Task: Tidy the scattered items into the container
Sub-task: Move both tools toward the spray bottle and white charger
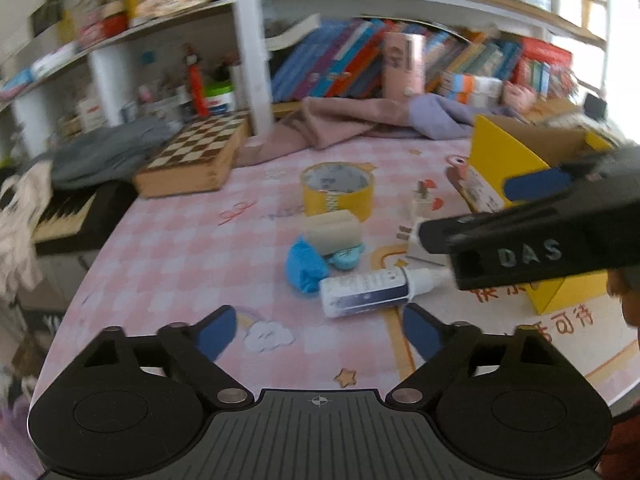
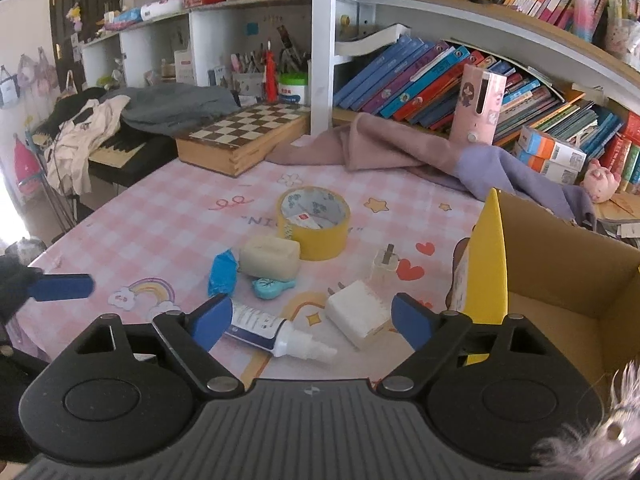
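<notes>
Scattered items lie on the pink checked tablecloth: a yellow tape roll (image 2: 314, 222), a beige sponge block (image 2: 271, 258), a blue crumpled wrapper (image 2: 222, 274), a small teal item (image 2: 274, 286), a white spray bottle (image 2: 276, 332), a white plug adapter (image 2: 358, 314) and a small clear bottle (image 2: 386, 262). The yellow cardboard box (image 2: 560, 280) stands open at the right. My right gripper (image 2: 310, 324) is open above the spray bottle and adapter. My left gripper (image 1: 318, 330) is open and empty, just short of the spray bottle (image 1: 368, 290). The tape roll (image 1: 338, 190) lies beyond.
A wooden chessboard box (image 2: 240, 136) sits at the back left. Pink and purple cloths (image 2: 400, 148) lie along the back under the bookshelf. A pink tube (image 2: 478, 106) stands by the books. A keyboard with clothes (image 2: 112, 148) is off the left edge.
</notes>
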A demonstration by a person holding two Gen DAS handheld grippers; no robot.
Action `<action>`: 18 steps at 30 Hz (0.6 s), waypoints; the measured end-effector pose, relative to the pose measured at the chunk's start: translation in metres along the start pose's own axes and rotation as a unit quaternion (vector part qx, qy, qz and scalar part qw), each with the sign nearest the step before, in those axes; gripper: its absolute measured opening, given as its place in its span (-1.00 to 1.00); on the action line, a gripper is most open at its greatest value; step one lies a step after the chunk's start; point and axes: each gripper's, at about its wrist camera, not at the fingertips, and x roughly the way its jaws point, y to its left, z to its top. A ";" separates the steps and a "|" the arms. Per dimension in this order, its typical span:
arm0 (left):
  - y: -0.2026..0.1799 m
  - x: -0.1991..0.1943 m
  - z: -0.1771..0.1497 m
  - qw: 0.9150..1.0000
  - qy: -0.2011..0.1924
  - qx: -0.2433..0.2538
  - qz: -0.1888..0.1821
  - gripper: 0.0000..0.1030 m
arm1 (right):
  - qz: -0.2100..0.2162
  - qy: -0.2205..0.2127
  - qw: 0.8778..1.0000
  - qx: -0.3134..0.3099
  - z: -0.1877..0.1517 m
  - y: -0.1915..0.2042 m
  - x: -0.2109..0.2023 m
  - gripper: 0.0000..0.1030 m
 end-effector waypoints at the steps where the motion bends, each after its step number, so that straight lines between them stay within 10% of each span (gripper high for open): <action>1: -0.003 0.005 0.002 1.000 0.002 0.016 -0.006 0.50 | 0.000 0.006 1.000 0.000 0.002 -0.002 0.004 0.62; 6: -0.018 0.033 0.014 0.994 0.023 0.100 -0.028 0.14 | 0.000 0.051 0.999 0.018 0.011 -0.013 0.028 0.46; 18: -0.036 0.083 0.027 0.974 0.055 0.199 -0.093 0.04 | -0.019 0.126 0.991 0.043 0.035 -0.034 0.085 0.58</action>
